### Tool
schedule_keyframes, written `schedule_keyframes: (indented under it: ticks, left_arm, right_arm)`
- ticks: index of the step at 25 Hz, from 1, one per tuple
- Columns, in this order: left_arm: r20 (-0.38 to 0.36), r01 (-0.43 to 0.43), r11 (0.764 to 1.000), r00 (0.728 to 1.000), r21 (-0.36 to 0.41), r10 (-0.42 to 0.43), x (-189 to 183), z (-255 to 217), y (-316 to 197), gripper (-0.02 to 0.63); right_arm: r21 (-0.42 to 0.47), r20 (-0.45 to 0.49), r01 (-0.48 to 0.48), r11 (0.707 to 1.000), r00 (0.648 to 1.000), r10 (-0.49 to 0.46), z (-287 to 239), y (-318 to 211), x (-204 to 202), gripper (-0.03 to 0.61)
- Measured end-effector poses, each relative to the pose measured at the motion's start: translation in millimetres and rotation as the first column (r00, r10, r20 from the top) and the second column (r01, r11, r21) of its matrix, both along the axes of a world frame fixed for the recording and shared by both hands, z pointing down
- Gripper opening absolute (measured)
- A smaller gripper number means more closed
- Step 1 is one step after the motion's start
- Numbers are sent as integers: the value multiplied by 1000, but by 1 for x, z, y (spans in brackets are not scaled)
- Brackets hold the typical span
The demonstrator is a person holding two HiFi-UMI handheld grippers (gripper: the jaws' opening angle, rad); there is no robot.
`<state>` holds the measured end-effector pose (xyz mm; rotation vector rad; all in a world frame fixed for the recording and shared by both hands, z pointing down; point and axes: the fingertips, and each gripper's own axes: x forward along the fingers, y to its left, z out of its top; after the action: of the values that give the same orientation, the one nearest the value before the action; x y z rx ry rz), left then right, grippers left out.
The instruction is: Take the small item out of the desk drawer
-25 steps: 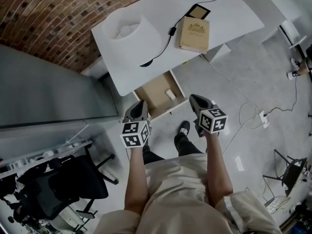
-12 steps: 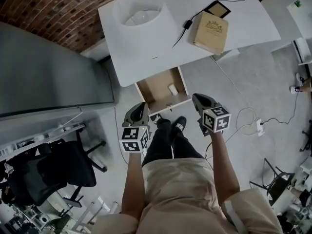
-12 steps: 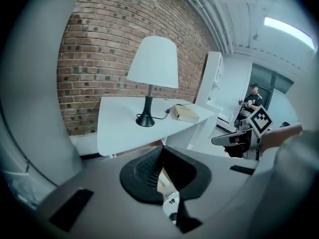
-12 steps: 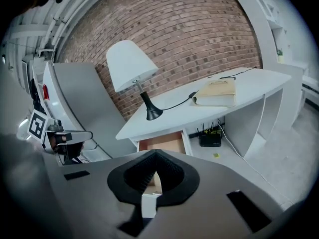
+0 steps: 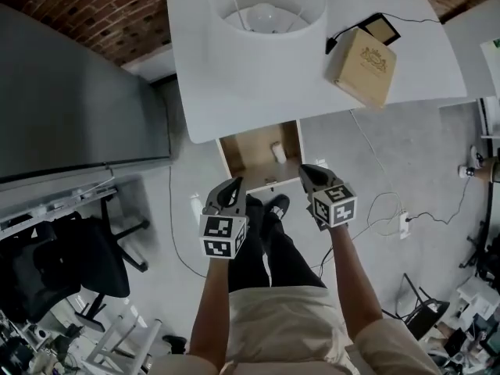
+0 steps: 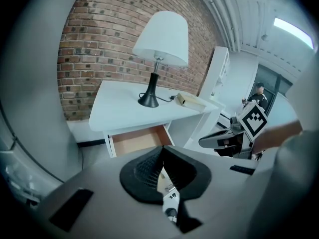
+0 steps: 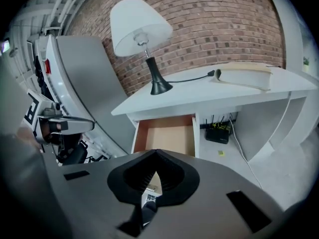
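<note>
The wooden drawer (image 5: 248,151) stands pulled out from under the white desk (image 5: 234,84). A small white item (image 5: 278,152) lies near the drawer's right side. My left gripper (image 5: 232,184) hovers just short of the drawer's front left, jaws shut and empty. My right gripper (image 5: 306,170) sits at the drawer's front right corner, likewise shut on nothing. In the left gripper view the closed tips (image 6: 162,148) point at the drawer (image 6: 139,139). In the right gripper view the tips (image 7: 156,153) meet below the drawer (image 7: 167,133); the item is hidden there.
On the desk stand a white-shaded lamp (image 5: 266,10) and a tan book (image 5: 362,55). A grey panel (image 5: 78,108) and a black office chair (image 5: 62,268) are at the left. Cables and a power strip (image 5: 404,223) lie on the floor at right. The person's shoes (image 5: 266,208) are under the drawer.
The person has stepped toward the desk. Both grippers now sit nearer the drawer's front edge, and both have stayed shut.
</note>
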<state>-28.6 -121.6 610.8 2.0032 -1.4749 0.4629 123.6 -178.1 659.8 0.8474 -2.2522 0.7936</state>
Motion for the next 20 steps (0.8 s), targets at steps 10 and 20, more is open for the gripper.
schedule_keyframes:
  ticks: [10, 20]
  left_arm:
    - [-23, -16, 999, 1000, -39, 15, 19, 85, -7, 17]
    - [45, -116, 992, 992, -55, 119, 21, 122, -9, 17]
  right_arm:
    - [-24, -62, 62, 998, 996, -64, 101, -12, -18, 26]
    - [-4, -103, 178, 984, 979, -177, 156, -43, -27, 28]
